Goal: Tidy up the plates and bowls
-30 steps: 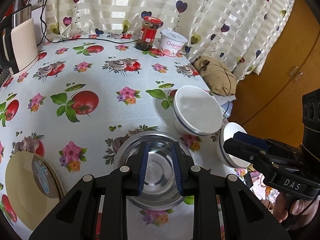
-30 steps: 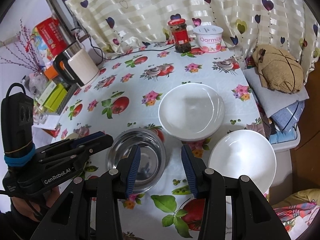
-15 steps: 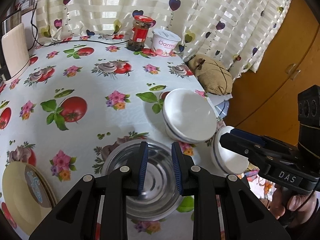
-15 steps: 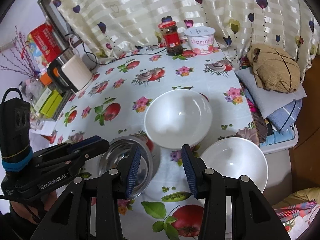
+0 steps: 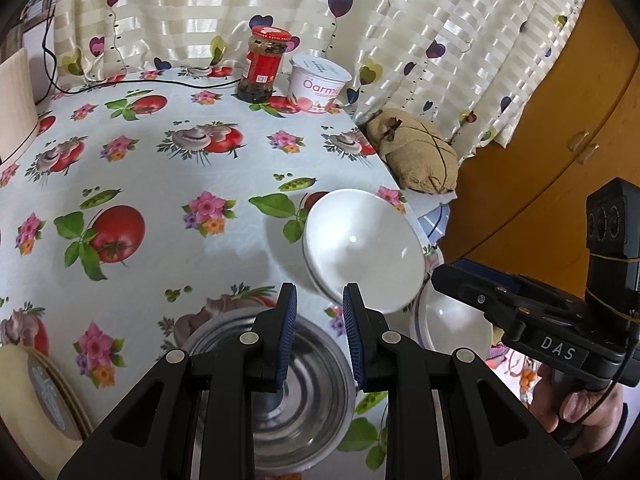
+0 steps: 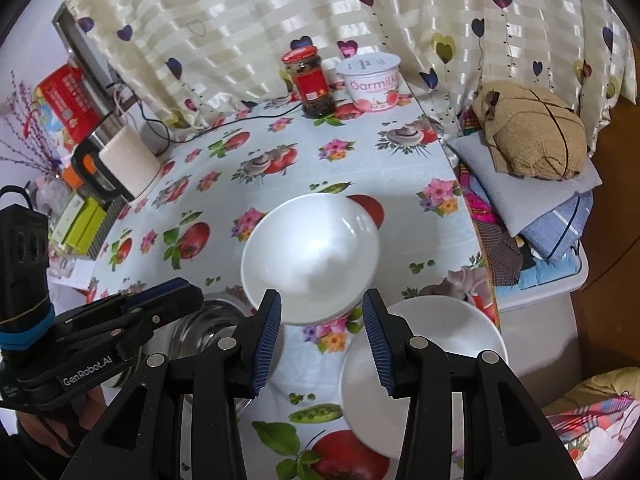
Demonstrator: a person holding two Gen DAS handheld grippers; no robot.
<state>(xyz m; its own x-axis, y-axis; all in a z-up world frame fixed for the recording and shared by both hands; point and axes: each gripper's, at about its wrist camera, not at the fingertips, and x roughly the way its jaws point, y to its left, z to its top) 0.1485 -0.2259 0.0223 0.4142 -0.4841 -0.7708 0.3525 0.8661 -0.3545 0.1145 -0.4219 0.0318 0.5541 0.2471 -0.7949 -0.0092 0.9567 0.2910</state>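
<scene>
Both grippers hover above the near edge of the floral tablecloth [image 6: 360, 160], angled down at the dishes, neither touching anything. Left gripper [image 5: 320, 332]: jaws a narrow gap apart, nothing between the pads; it sits over the steel bowl [image 5: 296, 408], which lies at 6 o'clock in the left wrist view. Right gripper [image 6: 322, 338]: jaws partly open, empty; between them shows bare cloth, with the stacked white bowls [image 6: 310, 256] just beyond at 12 o'clock of the fingertips and a single white bowl [image 6: 432, 360] at 4 o'clock, close to the table's edge. A pile of cream plates [image 5: 36, 392] rests at 8 o'clock in the left view, well apart from the bowls. Judgement: like is already grouped with like, so the loose white bowl probably belongs on the stack, and the right jaws look set for a rim pinch. Jar [image 6: 312, 84] and yoghurt tub [image 6: 372, 84] stand at the far edge, out of the work.
</scene>
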